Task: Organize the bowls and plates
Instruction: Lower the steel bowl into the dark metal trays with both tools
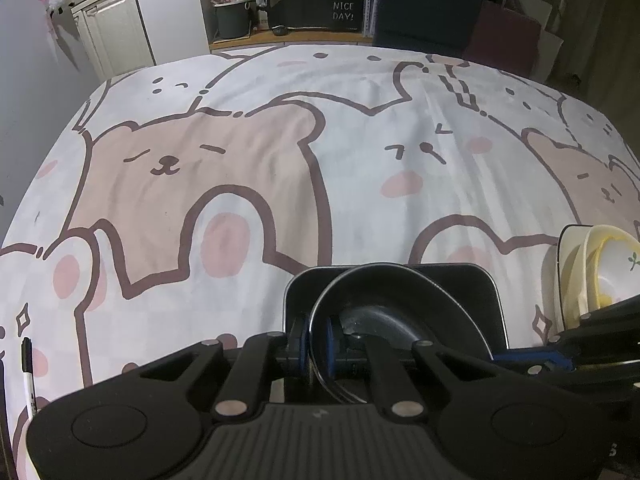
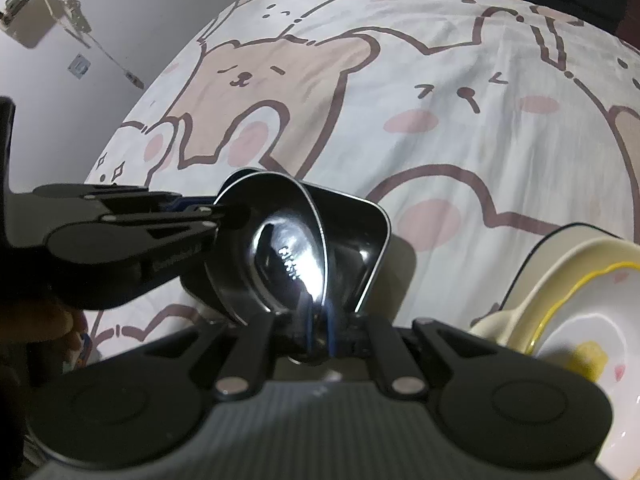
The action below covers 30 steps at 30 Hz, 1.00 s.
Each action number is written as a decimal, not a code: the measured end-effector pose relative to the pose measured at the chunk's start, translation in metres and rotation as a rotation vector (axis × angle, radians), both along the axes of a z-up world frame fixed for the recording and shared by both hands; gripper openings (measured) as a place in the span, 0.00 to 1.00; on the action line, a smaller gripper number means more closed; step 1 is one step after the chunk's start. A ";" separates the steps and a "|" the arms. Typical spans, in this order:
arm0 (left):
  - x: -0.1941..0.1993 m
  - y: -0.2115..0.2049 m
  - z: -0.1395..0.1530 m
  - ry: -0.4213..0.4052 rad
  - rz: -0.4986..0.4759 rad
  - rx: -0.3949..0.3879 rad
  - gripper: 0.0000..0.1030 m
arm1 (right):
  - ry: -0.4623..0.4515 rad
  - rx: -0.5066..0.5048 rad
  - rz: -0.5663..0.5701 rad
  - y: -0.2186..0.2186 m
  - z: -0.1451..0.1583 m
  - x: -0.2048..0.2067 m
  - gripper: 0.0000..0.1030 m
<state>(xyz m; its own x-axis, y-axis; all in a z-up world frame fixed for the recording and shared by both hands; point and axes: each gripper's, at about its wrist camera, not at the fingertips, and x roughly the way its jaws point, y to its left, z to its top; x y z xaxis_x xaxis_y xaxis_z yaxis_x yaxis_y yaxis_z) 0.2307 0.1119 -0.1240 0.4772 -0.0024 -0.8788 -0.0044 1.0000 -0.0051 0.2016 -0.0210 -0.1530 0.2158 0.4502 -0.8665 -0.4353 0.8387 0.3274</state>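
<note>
Cartoon bears and rabbits in pink and tan cover the white bedsheet (image 1: 248,152) that fills most of both views, wrinkled but flat, with a wide stretch of open fabric running from the middle of the frame up to the far edge. Beyond that edge, at the top of the left wrist view, stand white cabinets (image 1: 108,28) and a dark sign reading "HAVE A NICE DAY!" (image 1: 344,0). A black-capped marker pen (image 1: 28,372) lies at the lower left edge of that view.

Low in the centre sits a black square tray with rounded corners (image 1: 480,292), and a round black plate with a thin bright rim (image 1: 400,288) stands tilted up inside it, its glossy face catching a glare in the right wrist view (image 2: 288,256). The left gripper (image 1: 318,344) has its blue-padded jaws clamped on the plate's rim, near the bottom of its own view; from the right wrist camera it reaches in from the left (image 2: 230,212). The right gripper (image 2: 320,330) has its jaws pressed together on the plate's lower edge.

Close beside the tray, at the right edge, a stack of cream and yellow-rimmed bowls and plates (image 1: 592,272) leans on its side, leaving little room on that side (image 2: 580,312).
</note>
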 end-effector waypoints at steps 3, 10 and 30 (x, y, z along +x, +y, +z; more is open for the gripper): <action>0.002 0.001 -0.001 0.003 0.006 -0.001 0.09 | 0.000 0.000 -0.006 0.001 -0.001 0.001 0.08; 0.004 0.001 -0.004 0.005 0.006 -0.006 0.09 | 0.003 -0.006 -0.010 0.003 -0.002 0.002 0.08; 0.008 0.002 -0.006 0.011 -0.004 -0.023 0.09 | 0.011 0.000 -0.045 0.004 -0.008 0.010 0.13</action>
